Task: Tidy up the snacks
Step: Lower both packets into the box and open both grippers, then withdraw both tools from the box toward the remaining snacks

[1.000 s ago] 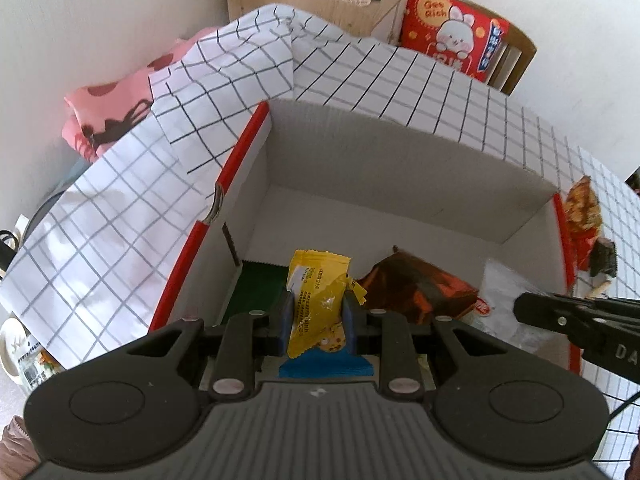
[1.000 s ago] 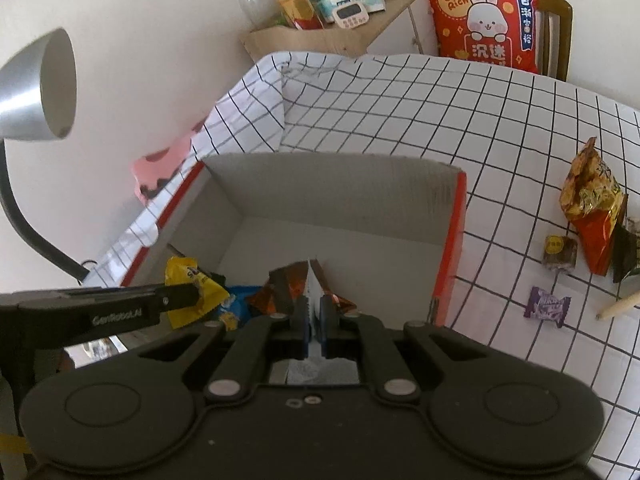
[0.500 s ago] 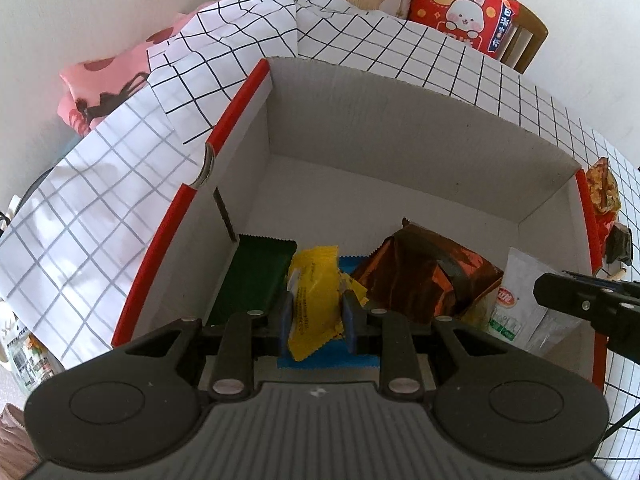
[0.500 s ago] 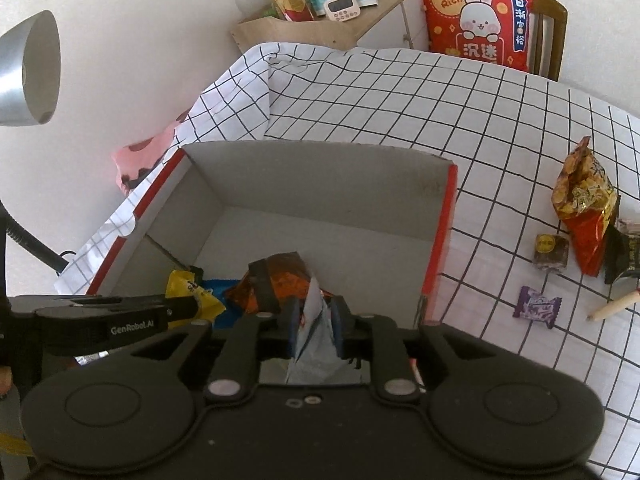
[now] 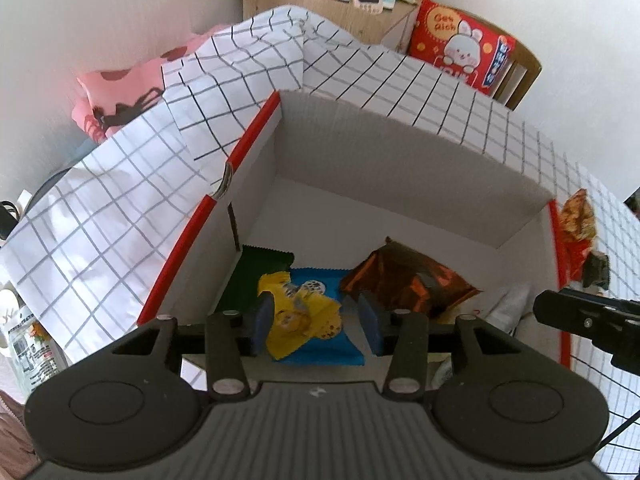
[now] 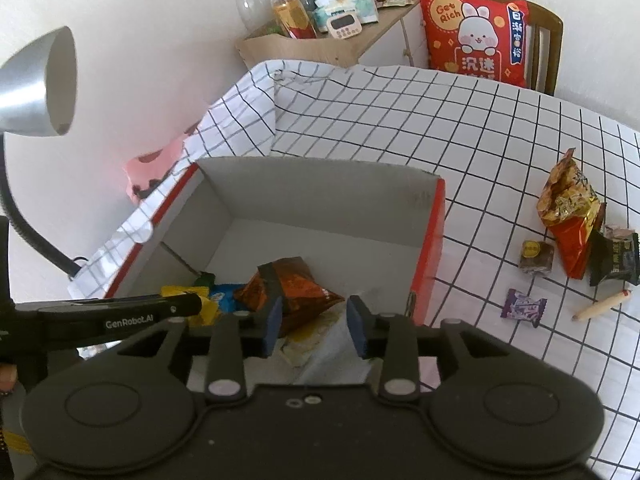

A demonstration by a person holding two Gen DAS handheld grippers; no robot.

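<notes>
Both grippers are poised over the red-edged cardboard box (image 5: 400, 168) right now. The left gripper (image 5: 316, 322) has just been opening its jaws, and the yellow snack packet (image 5: 298, 322) lies loose between them on a blue packet (image 5: 320, 350). The right gripper (image 6: 314, 326) has been opening too, with a white packet (image 6: 340, 344) below it (an orange-brown bag (image 6: 292, 288) sits at its 11 o'clock). More snacks (image 6: 568, 216) wait on the checked cloth (image 6: 400, 120) around 2 o'clock.

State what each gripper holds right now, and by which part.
Nothing. The left gripper has just been opening off the yellow packet; the right gripper off the white packet.
</notes>
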